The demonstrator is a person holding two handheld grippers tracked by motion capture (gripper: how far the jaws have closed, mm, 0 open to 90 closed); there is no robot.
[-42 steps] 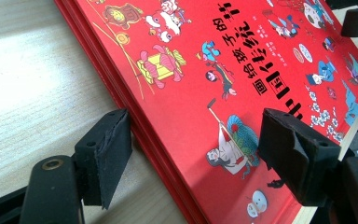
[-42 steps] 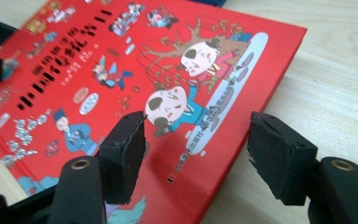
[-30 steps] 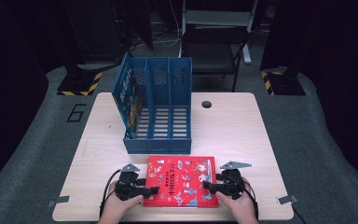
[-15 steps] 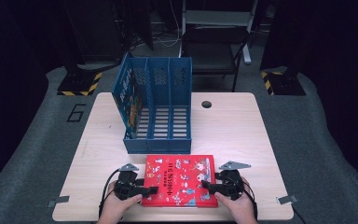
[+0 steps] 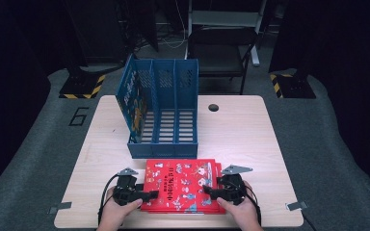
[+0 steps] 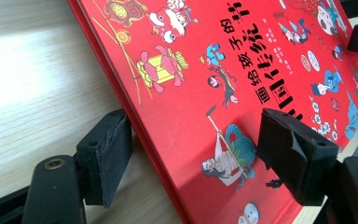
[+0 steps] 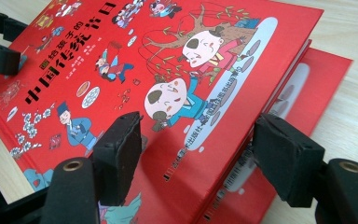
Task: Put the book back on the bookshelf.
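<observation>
**Lifting the top red book off the stack by both short edges**

The top red book (image 5: 182,184) lies flat on a stack of like red books (image 7: 307,88) at the near edge of the surface (image 5: 241,125), just in front of the blue file rack (image 5: 166,113). In the right gripper view at least one lower book peeks out, offset to the side beneath it.

The left tongs (image 6: 200,154) straddle the book's left edge, one pad below the cover's rim and the other above the printed face, with a clear gap on both sides: apart, not yet closed on it. The right tongs (image 7: 198,154) stand the same way at the opposite edge, jaws apart, one pad over the cover and the other beside the stack's spines.

To do this step well, I judge that each lower pad should slide between the top book and the one beneath, so only one book is taken. Both tongs should close together and evenly, well in from the corners, so the hardcover rises level and does not swing open or drag the lower book along. The rack's empty slots wait close behind; a book already stands in its left compartment.

The cover carries large Chinese characters, reading 中国传统节日 in black with a smaller yellow line 画给孩子的 above, among cartoon figures. Fine print along the spine edge is too small to read. A "6" (image 5: 79,116) marks the floor to the left.
</observation>
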